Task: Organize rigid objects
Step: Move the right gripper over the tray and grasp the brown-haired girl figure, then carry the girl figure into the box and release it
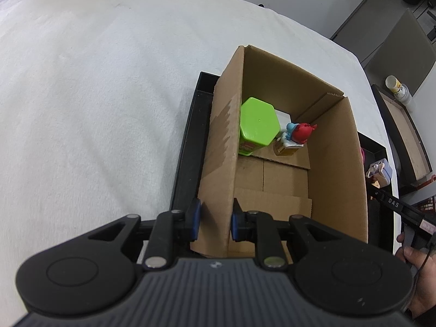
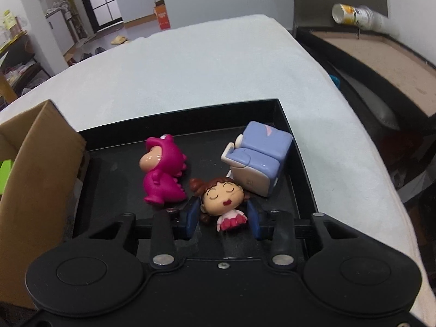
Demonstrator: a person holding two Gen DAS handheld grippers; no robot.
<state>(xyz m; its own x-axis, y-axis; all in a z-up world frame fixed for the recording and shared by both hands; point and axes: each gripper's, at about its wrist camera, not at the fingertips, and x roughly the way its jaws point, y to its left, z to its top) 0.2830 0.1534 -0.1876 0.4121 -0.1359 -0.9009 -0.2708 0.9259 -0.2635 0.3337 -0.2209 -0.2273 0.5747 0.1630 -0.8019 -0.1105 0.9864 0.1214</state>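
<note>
as it lies face-up, brown-haired girl figurine [image 2: 222, 200] sleeps, mouth open

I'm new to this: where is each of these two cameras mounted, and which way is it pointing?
Left wrist view: sits on the left gripper, looking down along its fingers, which straddle a wall of the cardboard box; the person's right hand shows at the edge.
Right wrist view: sits on the right gripper, looking along its fingers, which flank a girl figurine on the black tray.
Shared: the box, the tray, the purple toy and the white cloth.
</note>
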